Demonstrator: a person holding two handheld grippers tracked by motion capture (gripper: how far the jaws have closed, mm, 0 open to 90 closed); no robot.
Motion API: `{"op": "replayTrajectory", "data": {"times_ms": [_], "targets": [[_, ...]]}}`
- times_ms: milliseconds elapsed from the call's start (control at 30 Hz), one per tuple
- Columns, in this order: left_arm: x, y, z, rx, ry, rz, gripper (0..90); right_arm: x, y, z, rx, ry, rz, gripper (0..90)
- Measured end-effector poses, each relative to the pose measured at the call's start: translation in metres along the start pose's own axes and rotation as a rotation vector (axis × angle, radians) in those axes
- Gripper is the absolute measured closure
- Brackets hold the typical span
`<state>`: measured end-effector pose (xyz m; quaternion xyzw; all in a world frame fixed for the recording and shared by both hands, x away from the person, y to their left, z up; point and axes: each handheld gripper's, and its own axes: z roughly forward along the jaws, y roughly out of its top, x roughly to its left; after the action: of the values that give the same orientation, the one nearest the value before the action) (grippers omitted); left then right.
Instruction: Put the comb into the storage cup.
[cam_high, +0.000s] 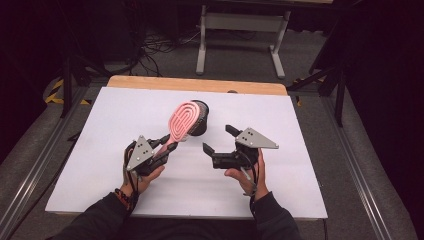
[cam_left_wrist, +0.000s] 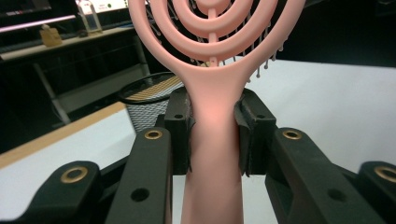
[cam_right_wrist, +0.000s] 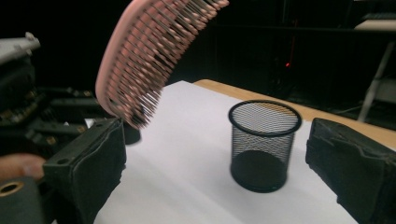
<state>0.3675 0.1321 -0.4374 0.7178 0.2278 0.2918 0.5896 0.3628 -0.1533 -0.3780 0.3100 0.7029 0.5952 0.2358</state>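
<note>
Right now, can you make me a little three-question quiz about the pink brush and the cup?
1. True or false: the left gripper is clamped on the brush handle.
2. What stands on the table beyond the brush? A) mesh cup B) glass jar C) box
3. Are the right gripper jaws open or shut?

Key: 1 true. 2 A. 3 open, nothing between them.

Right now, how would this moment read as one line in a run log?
left gripper: shut on pink hairbrush handle | right gripper: open, empty | black mesh cup: upright on table
</note>
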Motion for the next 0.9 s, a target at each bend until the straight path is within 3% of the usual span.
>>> {"op": "replayTrajectory", "data": {"times_ms": [67, 233, 267, 300, 367, 467, 700, 733, 767, 900], "targets": [[-0.005, 0.0, 0.003, 0.013, 0.013, 0.017, 69.6, 0.004, 0.002, 0.004, 0.009, 0.009, -0.015, 5.9], [-0.012, -0.002, 0.008, 0.03, 0.025, 0.038, 69.6, 0.004, 0.005, 0.008, 0.005, 0.02, 0.038, 5.7], [-0.014, -0.002, 0.009, 0.03, 0.034, 0.05, 69.7, 0.004, 0.005, 0.008, 0.005, 0.02, 0.038, 5.7], [-0.017, -0.003, 0.012, 0.029, 0.048, 0.072, 69.6, 0.007, 0.007, 0.01, 0.006, 0.007, 0.008, 5.8], [-0.021, -0.005, 0.015, 0.03, 0.052, 0.084, 69.7, 0.008, 0.007, 0.011, 0.001, 0.034, 0.04, 5.8], [-0.027, -0.007, 0.019, 0.041, 0.062, 0.104, 69.7, 0.008, 0.008, 0.015, 0.0, 0.024, 0.041, 6.2], [-0.036, -0.01, 0.026, 0.043, 0.057, 0.113, 69.7, 0.007, 0.01, 0.017, -0.018, 0.012, 0.057, 7.1], [-0.038, -0.009, 0.027, 0.035, 0.059, 0.115, 69.7, 0.005, 0.012, 0.016, -0.027, 0.023, 0.09, 8.4], [-0.038, -0.008, 0.027, 0.031, 0.055, 0.114, 69.7, 0.005, 0.012, 0.015, -0.032, 0.014, 0.084, 9.3], [-0.045, -0.009, 0.029, 0.036, 0.058, 0.142, 69.7, 0.005, 0.013, 0.013, -0.036, 0.008, 0.091, 12.7]]}}
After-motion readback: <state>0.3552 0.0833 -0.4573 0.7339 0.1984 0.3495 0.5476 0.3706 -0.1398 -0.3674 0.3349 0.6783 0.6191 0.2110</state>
